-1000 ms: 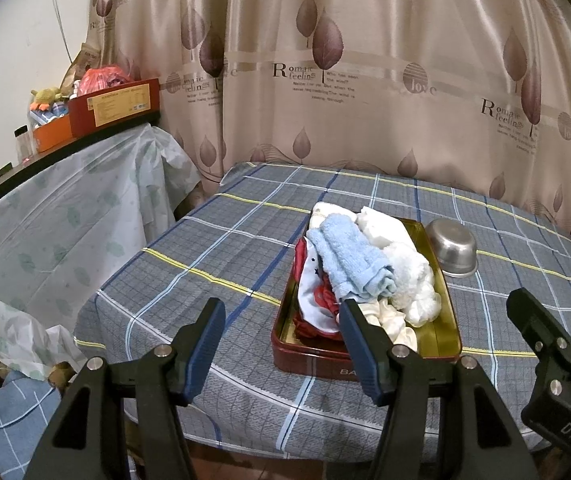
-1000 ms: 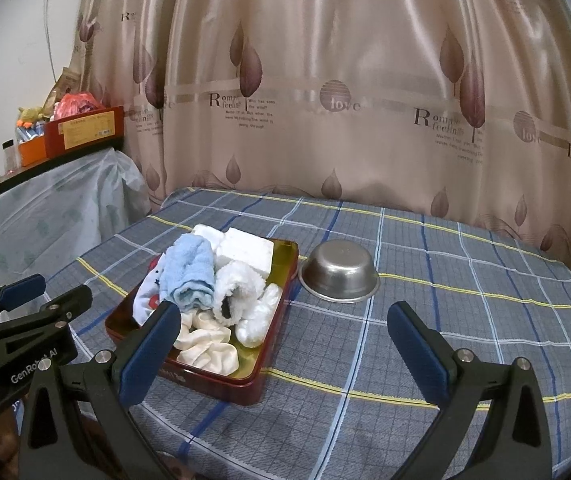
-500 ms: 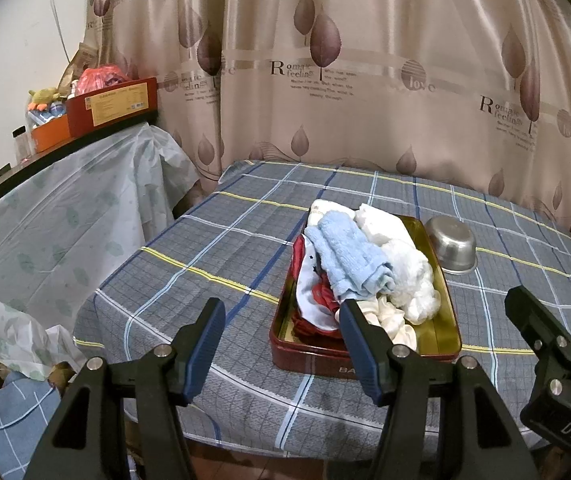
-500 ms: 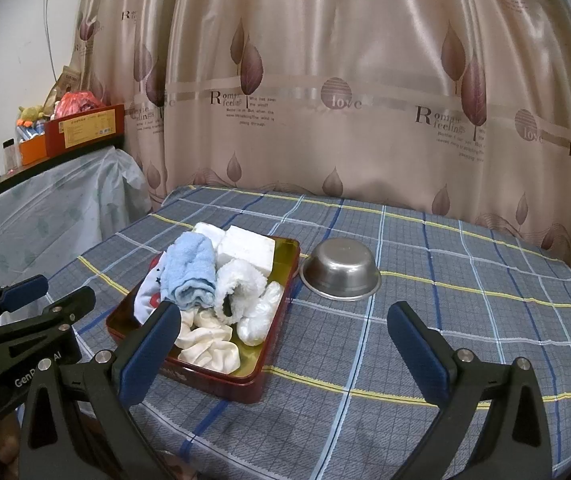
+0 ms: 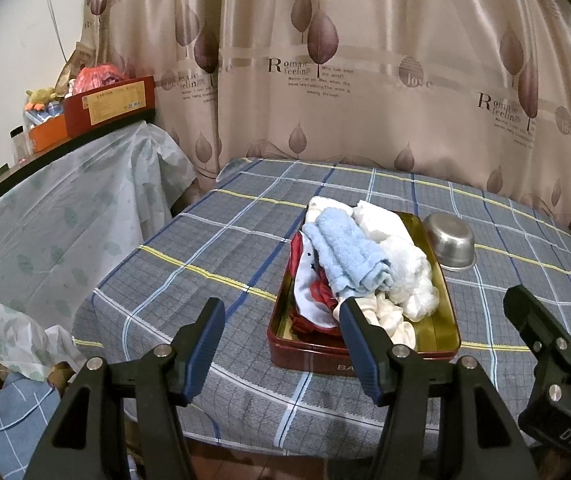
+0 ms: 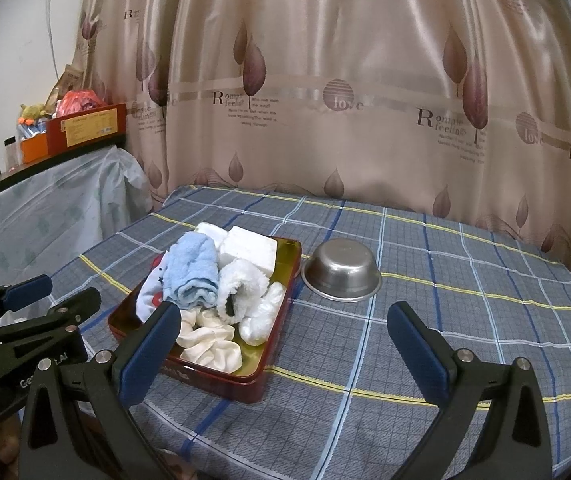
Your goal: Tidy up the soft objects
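Tilting down toward the tin of cloths, left gripper and right gripper hover, jaws spread, empty.

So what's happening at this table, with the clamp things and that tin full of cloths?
A person holds a hand-held gripper in each hand above the near edge of the table. The left hand-held gripper and right hand-held gripper are both open and empty. Nothing is being touched. The red tin holds a pile of soft things, a blue towel on top, and a metal bowl sits beside it.
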`<state>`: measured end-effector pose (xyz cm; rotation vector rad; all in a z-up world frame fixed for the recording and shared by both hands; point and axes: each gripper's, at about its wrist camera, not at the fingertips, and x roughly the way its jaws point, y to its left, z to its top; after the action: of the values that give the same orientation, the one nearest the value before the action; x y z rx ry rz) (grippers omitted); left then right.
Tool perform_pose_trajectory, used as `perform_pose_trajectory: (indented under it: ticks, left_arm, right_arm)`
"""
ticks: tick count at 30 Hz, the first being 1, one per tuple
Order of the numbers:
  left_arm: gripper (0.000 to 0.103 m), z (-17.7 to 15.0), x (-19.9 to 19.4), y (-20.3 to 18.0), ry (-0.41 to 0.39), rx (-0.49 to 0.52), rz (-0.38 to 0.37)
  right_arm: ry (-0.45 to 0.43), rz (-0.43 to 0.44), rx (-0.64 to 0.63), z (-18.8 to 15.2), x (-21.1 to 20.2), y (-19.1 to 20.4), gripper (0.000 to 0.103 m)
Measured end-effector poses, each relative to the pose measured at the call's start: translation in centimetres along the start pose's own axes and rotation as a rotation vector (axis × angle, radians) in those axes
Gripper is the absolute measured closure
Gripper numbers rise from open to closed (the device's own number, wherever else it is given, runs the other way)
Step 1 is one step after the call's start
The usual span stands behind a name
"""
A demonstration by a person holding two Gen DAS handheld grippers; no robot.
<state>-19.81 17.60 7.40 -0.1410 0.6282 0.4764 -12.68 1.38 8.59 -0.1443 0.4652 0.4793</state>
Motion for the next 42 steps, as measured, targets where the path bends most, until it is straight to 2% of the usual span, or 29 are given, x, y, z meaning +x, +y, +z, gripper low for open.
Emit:
perform_pose_trajectory:
  ticks: [7, 28, 37, 42]
  left_arm:
    - [0.039, 0.0, 0.3, -0.1, 0.009, 0.009, -0.004]
    - [0.038, -0.2, 0.3, -0.1, 0.019, 0.019, -0.006]
    - [0.032, -0.2, 0.7, 0.1, 0.041, 0.032, -0.015]
    - [0.025, -0.3, 1.1, -0.1, 0.054, 0.055, -0.015]
  right_arm:
    - [0.001, 0.001, 0.001, 0.0, 0.0, 0.0, 0.000]
    - [0.002, 0.001, -0.001, 0.1, 0.0, 0.0, 0.000]
    - [0.004, 0.003, -0.001, 0.1, 0.0, 0.1, 0.000]
    - [0.003, 0.005, 0.000, 0.0, 0.0, 0.0, 0.000]
